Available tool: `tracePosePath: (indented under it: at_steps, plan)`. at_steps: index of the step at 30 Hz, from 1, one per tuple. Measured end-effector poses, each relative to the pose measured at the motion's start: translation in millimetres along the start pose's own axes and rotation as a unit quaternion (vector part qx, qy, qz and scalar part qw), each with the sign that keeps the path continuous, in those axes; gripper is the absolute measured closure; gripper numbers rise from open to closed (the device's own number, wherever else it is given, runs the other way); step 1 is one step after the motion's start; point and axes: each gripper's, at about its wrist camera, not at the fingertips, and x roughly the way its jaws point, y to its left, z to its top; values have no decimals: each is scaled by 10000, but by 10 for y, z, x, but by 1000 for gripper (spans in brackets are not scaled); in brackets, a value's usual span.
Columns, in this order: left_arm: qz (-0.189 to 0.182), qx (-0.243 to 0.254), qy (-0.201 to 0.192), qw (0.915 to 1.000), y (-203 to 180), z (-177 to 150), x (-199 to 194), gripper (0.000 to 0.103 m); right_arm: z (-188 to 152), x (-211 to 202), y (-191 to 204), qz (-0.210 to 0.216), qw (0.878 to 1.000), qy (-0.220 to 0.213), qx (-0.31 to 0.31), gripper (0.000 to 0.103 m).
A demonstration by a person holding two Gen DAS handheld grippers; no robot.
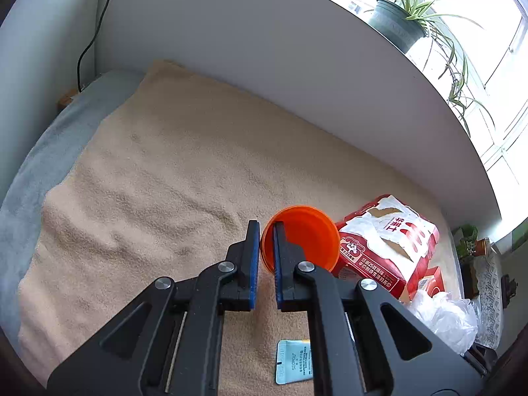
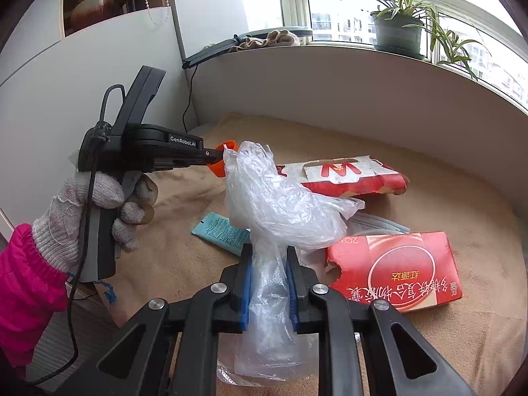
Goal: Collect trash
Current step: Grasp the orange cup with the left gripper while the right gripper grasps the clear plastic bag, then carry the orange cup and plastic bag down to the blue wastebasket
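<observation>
Pinching the rim of an orange cup (image 1: 300, 241), the left gripper (image 1: 265, 257) has its jaws nearly together, one blue pad outside the wall and one inside. The cup hangs tipped with its mouth toward the camera, off the tan towel (image 1: 148, 165); from the right wrist it shows only as an orange sliver behind the bag, at the tip of the left gripper, which a gloved hand (image 2: 99, 204) carries. Thin plastic like this looks light and fairly stiff, so a rim grip should do, though a hard squeeze may flex the wall and a smooth lip could slide between the pads.

The right gripper (image 2: 269, 283) is closed down on a clear plastic bag (image 2: 274, 211), the film bunched between its pads, billowing up above them and trailing below. I judge the bag almost weightless, limp and slick; gathered folds give the surest hold, a single layer may slip out or tear.

Beyond the tools, the rest of the trash lies on the towel: a red box (image 2: 396, 270) just right of the right gripper, a torn red-and-white pack (image 2: 346, 175) farther back, a blue sachet (image 2: 221, 231) lying flat between the two grippers, and what may be a face mask (image 2: 379, 226) tucked behind the box. The cardboard should crush easily, so an edge is best; the sachet, lying flat, will be hard to get a pad under.
</observation>
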Motion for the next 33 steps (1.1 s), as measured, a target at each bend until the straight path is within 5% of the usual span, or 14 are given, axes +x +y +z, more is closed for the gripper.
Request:
tracePosePath:
  at_steps: [13, 33]
  plan:
    - [-174, 342, -114, 9992, -190, -453, -600, 98, -389, -703, 225, 125, 9993, -315, 173, 87]
    - [-791, 827, 116, 9934, -616, -1738, -1322, 98, -1414, -1237, 550, 413, 9977, -159, 521, 87]
